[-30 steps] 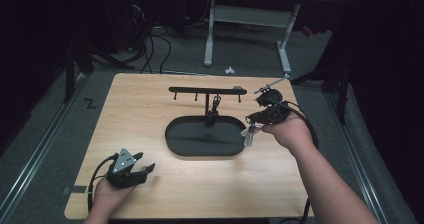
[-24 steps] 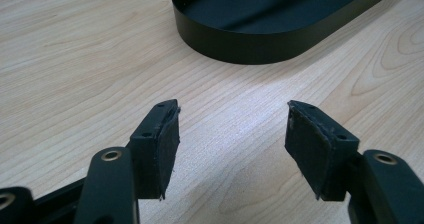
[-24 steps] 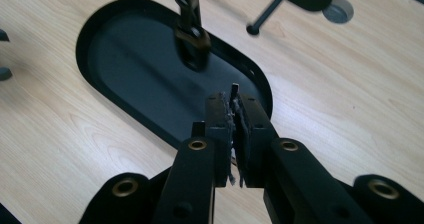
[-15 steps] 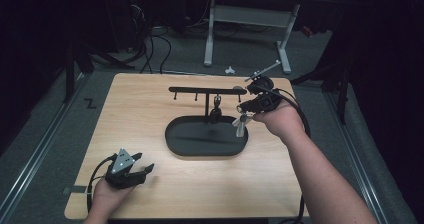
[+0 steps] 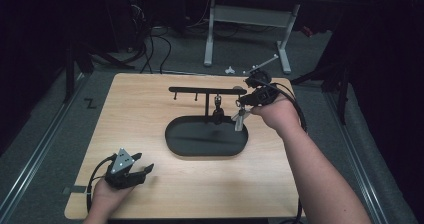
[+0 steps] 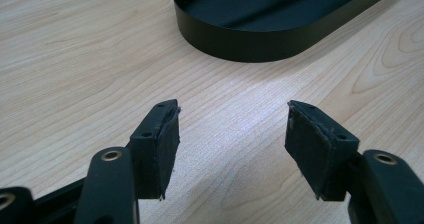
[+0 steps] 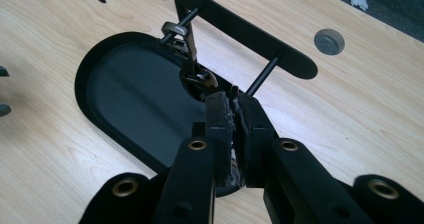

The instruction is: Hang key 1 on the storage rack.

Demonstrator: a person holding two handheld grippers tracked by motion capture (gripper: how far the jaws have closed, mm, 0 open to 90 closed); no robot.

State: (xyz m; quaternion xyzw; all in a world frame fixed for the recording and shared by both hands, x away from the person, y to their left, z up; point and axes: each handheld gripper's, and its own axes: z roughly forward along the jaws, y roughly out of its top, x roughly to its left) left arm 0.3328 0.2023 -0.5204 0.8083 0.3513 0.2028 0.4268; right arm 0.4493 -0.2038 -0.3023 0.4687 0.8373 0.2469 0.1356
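Note:
A black stand has an oval tray [image 5: 176,140] and a crossbar [image 5: 200,90] with several pegs. A dark clip [image 5: 218,104] hangs from one peg over the tray. My right gripper [image 5: 243,102] hovers beside the bar's right end, shut on a small silver key [image 5: 240,120] that dangles below it. In the right gripper view its jaws [image 7: 234,106] are pressed together just short of a bare peg [image 7: 262,76], with the clip [image 7: 187,49] to the left. My left gripper [image 5: 142,171] rests open on the table's near left, its pads [image 6: 162,144] wide apart and facing the tray [image 6: 260,44].
The wooden table [image 5: 150,119] has a round hole [image 7: 329,40] behind the bar's right end. A white desk frame [image 5: 250,19] and cables stand on the floor beyond the far edge.
My right hand has carried the dangling silver key left and up, from the tray's right end toward the bar's pegs. The left hand has stayed put.

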